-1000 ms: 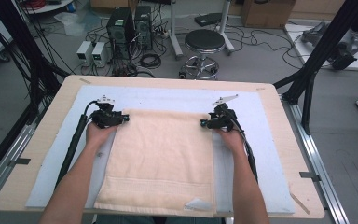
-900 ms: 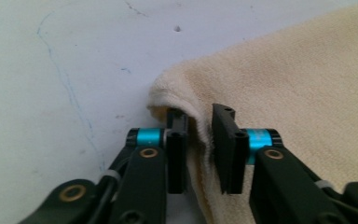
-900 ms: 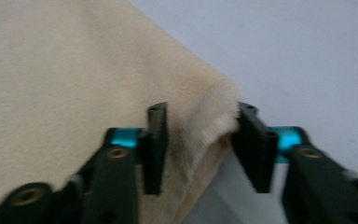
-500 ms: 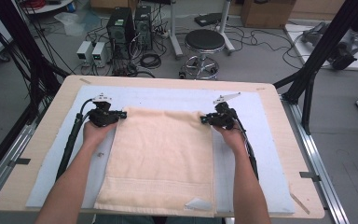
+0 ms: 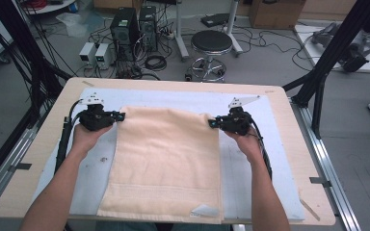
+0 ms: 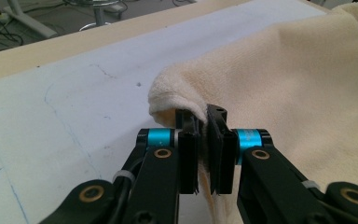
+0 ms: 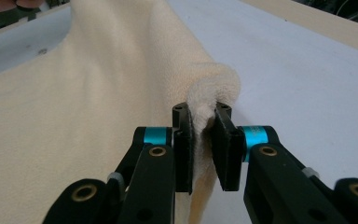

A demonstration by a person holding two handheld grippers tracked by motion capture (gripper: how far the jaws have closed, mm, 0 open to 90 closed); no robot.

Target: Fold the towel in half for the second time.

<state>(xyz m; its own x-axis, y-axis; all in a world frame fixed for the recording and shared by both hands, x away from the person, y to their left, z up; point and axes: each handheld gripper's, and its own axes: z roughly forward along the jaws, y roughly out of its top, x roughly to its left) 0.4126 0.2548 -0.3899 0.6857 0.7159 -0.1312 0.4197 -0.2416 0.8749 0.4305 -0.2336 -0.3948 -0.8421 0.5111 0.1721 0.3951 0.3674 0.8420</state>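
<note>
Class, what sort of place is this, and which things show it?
Probably a lab or workshop: computer towers and tangled cables on the floor, a stool, and a black frame around the table.

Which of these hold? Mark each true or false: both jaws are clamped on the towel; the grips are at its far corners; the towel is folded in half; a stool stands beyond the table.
1. The left gripper and the right gripper are both clamped on the towel. True.
2. They grip its far corners. True.
3. The towel is folded in half. False: it lies spread out on the table.
4. A stool stands beyond the table. True.
5. The towel is blue. False: it is cream.
</note>
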